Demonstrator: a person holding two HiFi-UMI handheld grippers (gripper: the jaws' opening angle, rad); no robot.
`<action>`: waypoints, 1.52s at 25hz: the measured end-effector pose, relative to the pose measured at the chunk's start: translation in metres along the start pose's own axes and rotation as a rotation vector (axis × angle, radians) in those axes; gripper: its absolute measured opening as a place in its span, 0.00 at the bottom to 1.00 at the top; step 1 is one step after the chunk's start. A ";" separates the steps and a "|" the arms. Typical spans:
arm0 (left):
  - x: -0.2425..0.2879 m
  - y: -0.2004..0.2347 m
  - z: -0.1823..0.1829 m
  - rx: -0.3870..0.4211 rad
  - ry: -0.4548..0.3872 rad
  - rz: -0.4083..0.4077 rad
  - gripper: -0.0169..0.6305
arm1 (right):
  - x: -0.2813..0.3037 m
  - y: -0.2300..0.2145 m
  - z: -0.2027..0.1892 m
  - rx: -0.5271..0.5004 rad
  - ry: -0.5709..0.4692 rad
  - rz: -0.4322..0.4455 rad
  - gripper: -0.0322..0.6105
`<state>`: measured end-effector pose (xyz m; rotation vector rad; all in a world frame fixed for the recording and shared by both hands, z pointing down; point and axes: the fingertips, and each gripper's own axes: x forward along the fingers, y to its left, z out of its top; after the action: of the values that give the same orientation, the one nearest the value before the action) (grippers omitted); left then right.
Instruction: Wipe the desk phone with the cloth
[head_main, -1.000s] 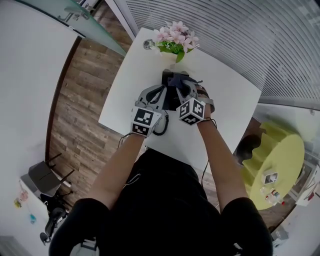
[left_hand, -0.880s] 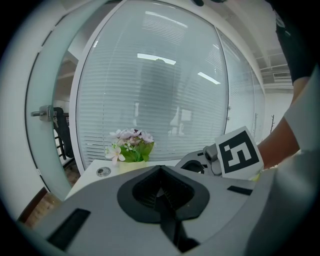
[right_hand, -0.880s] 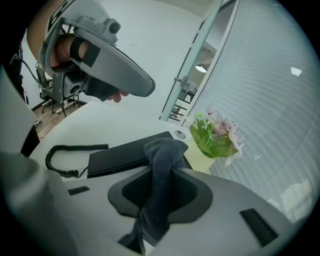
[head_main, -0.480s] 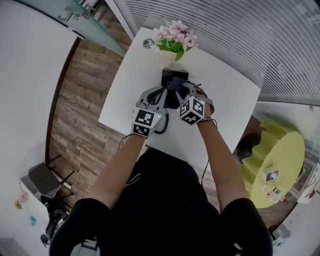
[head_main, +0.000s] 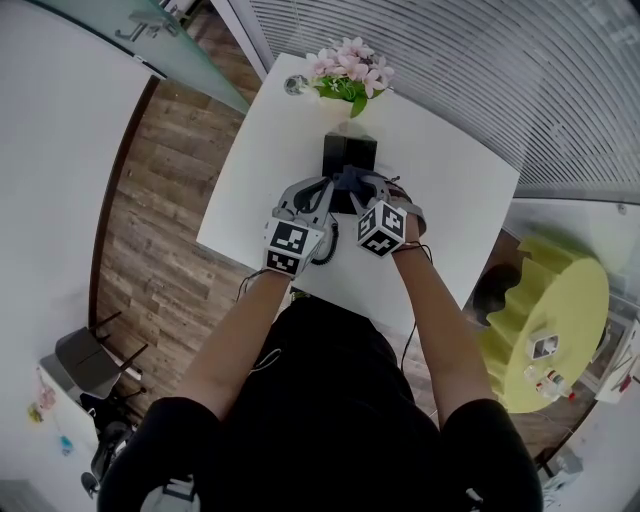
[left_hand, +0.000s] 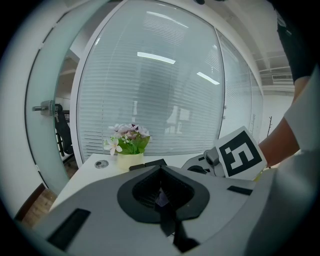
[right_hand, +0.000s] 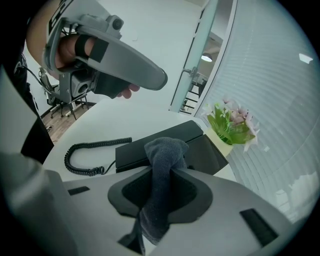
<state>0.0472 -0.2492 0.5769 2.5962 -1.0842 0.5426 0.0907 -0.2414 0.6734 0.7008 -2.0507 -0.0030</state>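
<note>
The black desk phone (head_main: 349, 157) lies on the white table (head_main: 260, 150), its coiled cord (right_hand: 89, 159) trailing off to the left. My right gripper (head_main: 353, 188) is shut on a dark grey cloth (right_hand: 162, 165), which bulges out past the jaws just above the phone's (right_hand: 150, 147) near end. Whether the cloth touches the phone I cannot tell. My left gripper (head_main: 325, 190) hangs beside it to the left, raised over the table, jaws together with nothing between them; in the right gripper view the left gripper (right_hand: 159, 80) tapers to one closed tip.
A pot of pink flowers (head_main: 350, 78) stands at the table's far edge behind the phone, with a small round cap (left_hand: 101, 163) in the tabletop to its left. A glass wall with blinds (left_hand: 160, 90) runs behind the table. Wooden floor (head_main: 150, 230) lies to the left.
The right gripper and cloth have slid a little toward me, uncovering more of the phone's far end. The left gripper has barely moved.
</note>
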 end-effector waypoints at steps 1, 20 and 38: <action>-0.001 -0.001 -0.001 0.002 0.000 -0.001 0.04 | 0.000 0.003 -0.001 0.000 0.003 0.001 0.21; -0.017 -0.014 -0.022 -0.016 0.027 -0.030 0.04 | -0.002 0.045 -0.017 0.000 0.067 0.093 0.21; -0.038 -0.025 -0.049 -0.028 0.051 -0.042 0.04 | -0.003 0.067 -0.026 0.018 0.090 0.098 0.21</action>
<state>0.0292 -0.1893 0.6010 2.5604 -1.0115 0.5769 0.0807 -0.1771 0.7039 0.6003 -1.9986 0.1009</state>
